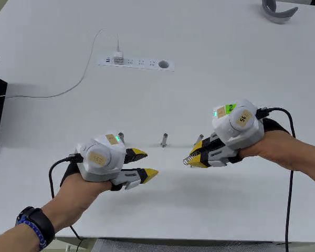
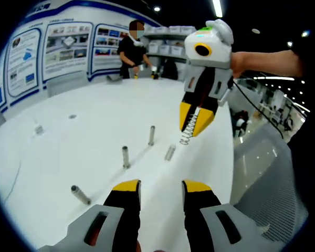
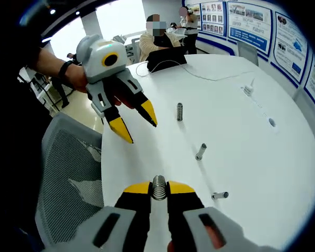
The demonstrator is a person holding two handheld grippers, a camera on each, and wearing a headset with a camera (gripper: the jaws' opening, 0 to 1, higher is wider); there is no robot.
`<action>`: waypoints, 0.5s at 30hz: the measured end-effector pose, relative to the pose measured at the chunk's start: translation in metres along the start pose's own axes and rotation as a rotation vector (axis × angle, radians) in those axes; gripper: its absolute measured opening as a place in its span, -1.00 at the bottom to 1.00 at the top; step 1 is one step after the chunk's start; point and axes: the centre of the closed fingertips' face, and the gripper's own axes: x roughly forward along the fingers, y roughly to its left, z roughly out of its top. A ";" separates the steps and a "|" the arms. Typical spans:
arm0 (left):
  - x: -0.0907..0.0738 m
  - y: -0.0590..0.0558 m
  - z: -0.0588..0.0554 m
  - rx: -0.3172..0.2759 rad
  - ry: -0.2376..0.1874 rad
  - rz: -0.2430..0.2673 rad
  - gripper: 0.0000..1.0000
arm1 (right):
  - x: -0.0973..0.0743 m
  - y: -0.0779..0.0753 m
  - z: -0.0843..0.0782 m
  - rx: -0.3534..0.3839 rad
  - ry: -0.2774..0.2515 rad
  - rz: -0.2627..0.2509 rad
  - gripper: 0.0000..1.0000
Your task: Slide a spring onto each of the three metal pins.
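A: Right gripper (image 3: pixel 158 188)?
B: Bottom centre of the right gripper view. Jaws clamped on the spring (image 3: pixel 158 184), coil seen end-on between the yellow tips. In the head view it's right of centre, spring poking out leftward, held just off the bench (image 1: pixel 210 63).
A: Left gripper (image 1: pixel 147 163)?
B: Lower left of the head view. Jaws apart, nothing between them. Tips point right, toward the other gripper; the two are apart, not touching.
A: Pins?
B: Three on the bench, right of centre in the right gripper view. Far pin (image 3: pixel 179 111) is upright and looks ribbed, like a coil is on it; can't tell for sure. Middle pin (image 3: pixel 201 151) stands bare. Near pin (image 3: pixel 219 195), lower right, looks to lie on its side.
A: Spring against the pins?
B: Not on any, and clear of all three.
A: Other stuff?
B: Power strip (image 1: pixel 136 63) at upper centre of the head view, white plug (image 1: pixel 118 56) in it, cable trailing left.
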 end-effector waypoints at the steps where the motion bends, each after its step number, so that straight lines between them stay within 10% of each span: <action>1: -0.001 0.001 -0.001 -0.002 0.000 0.005 -0.35 | 0.000 -0.002 -0.001 -0.002 0.003 -0.003 -0.75; 15: -0.013 0.015 -0.017 -0.061 0.004 0.081 -0.21 | 0.009 -0.030 -0.005 0.005 0.052 -0.036 -0.75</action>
